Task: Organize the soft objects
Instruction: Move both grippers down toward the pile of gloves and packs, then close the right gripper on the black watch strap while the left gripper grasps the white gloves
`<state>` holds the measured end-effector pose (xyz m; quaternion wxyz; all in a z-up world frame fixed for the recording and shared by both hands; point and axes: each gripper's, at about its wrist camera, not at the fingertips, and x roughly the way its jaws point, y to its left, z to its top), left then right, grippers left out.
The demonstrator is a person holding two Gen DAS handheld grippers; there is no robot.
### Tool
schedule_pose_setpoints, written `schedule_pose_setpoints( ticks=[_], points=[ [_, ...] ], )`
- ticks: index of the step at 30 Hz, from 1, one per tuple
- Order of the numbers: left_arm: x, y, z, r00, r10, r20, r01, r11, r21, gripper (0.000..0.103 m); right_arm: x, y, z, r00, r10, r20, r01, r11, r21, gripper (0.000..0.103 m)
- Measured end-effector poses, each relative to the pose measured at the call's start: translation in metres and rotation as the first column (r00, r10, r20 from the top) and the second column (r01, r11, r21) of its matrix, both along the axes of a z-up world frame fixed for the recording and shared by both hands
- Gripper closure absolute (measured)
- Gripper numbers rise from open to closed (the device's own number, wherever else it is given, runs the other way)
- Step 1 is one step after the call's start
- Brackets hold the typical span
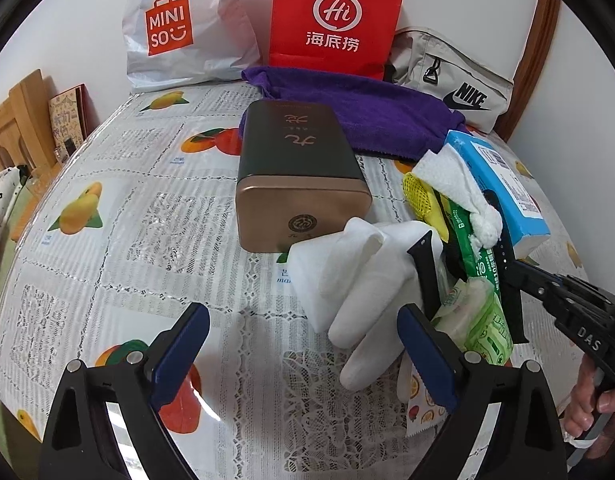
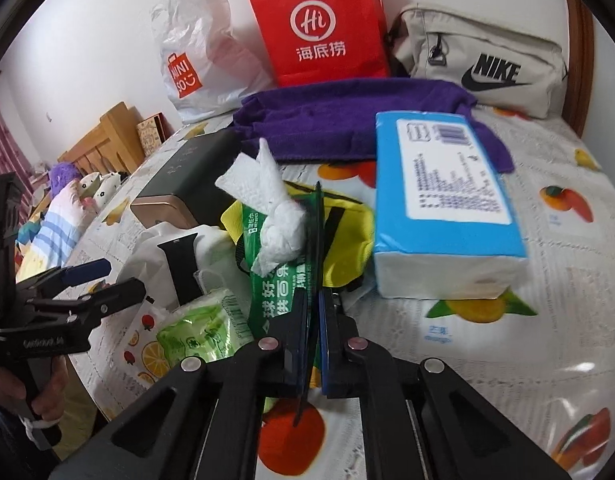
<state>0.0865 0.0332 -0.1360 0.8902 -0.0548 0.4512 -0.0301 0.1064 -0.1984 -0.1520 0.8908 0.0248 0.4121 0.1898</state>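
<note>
- Left wrist view: left gripper (image 1: pixel 303 356) hovers with blue pads wide apart over the fruit-print plastic tablecloth (image 1: pixel 107 184), holding nothing; soft white folded cloth (image 1: pixel 363 292) lies at one o'clock, likely its next pick; gold-ended dark rectangular tin (image 1: pixel 295 176) sits at twelve.
- Right wrist view: right gripper (image 2: pixel 313 344) is clamped on a thin black strap (image 2: pixel 317 240), seemingly lifting it clear of the pile; knotted white paper tissue (image 2: pixel 273 216) at eleven; blue plastic-wrapped tissue pack (image 2: pixel 443 196) at one.
</note>
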Motion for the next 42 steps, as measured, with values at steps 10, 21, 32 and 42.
schedule_pose_setpoints(
  ticks=[10, 21, 32, 42],
  points=[
    [0.005, 0.000, 0.000, 1.000, -0.014, 0.016, 0.015, 0.998, -0.053, 0.008, 0.012, -0.004, -0.009, 0.999, -0.010, -0.032, 0.011, 1.000, 0.022, 0.094],
    [0.010, -0.003, -0.004, 1.000, -0.022, 0.001, 0.022, 0.999, -0.038, 0.008, 0.012, 0.000, -0.006, 0.997, 0.072, -0.034, -0.068, 0.993, 0.100, 0.089],
    [0.013, -0.002, -0.004, 1.000, -0.016, -0.005, 0.016, 0.999, -0.035, 0.008, 0.025, 0.007, -0.013, 0.999, 0.022, -0.048, -0.018, 0.996, 0.083, 0.089],
    [0.012, -0.010, 0.001, 0.997, -0.066, 0.031, 0.068, 0.996, -0.057, 0.013, 0.015, -0.006, -0.006, 1.000, 0.024, -0.001, -0.024, 0.993, 0.114, 0.100]
  ],
)
